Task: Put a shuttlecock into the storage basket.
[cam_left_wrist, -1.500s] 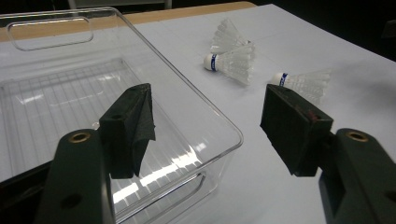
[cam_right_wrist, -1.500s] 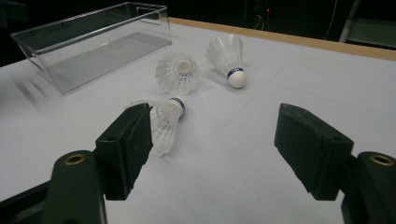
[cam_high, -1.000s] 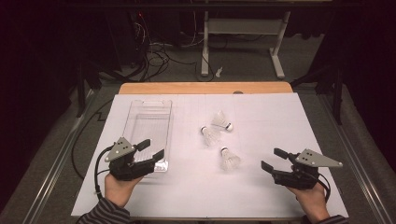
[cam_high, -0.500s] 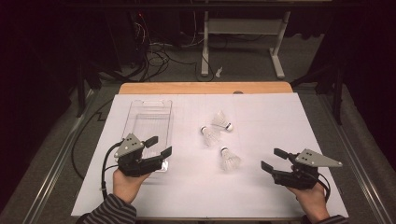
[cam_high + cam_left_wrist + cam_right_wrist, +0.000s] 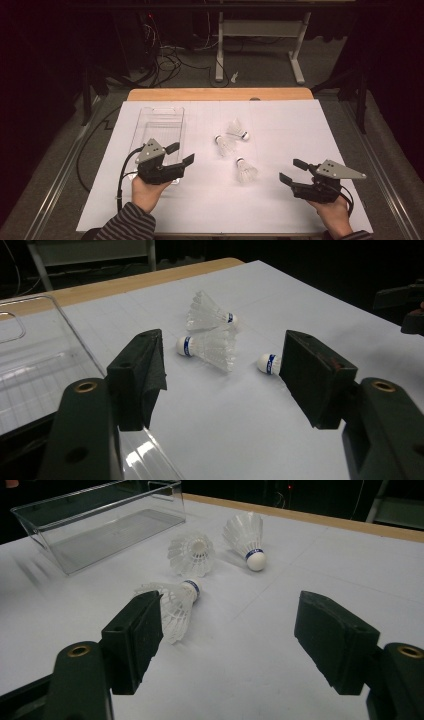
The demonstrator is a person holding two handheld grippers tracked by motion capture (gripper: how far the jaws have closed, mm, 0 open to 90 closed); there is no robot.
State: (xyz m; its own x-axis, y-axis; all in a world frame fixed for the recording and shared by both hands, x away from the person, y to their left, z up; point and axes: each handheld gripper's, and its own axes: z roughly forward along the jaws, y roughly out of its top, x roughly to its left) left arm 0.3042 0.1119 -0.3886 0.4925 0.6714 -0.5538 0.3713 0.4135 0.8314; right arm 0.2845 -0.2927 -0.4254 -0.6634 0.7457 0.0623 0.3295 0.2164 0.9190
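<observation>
Beside clear box (image 5: 159, 131) | left gripper (image 5: 178, 154), right gripper (image 5: 294, 170): jaws open, empty | nearest shuttlecock (image 5: 268, 363) half-hidden

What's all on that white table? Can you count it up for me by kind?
Shuttlecocks: 3
Clear plastic box: 1
Hand-held grippers: 2, left gripper and right gripper, both open
Total: 6

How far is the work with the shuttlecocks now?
Nothing looks done: the clear box is empty, and all three shuttlecocks lie on the white sheet. The left gripper and right gripper hold nothing, jaws apart. Every pickup is left.
</observation>
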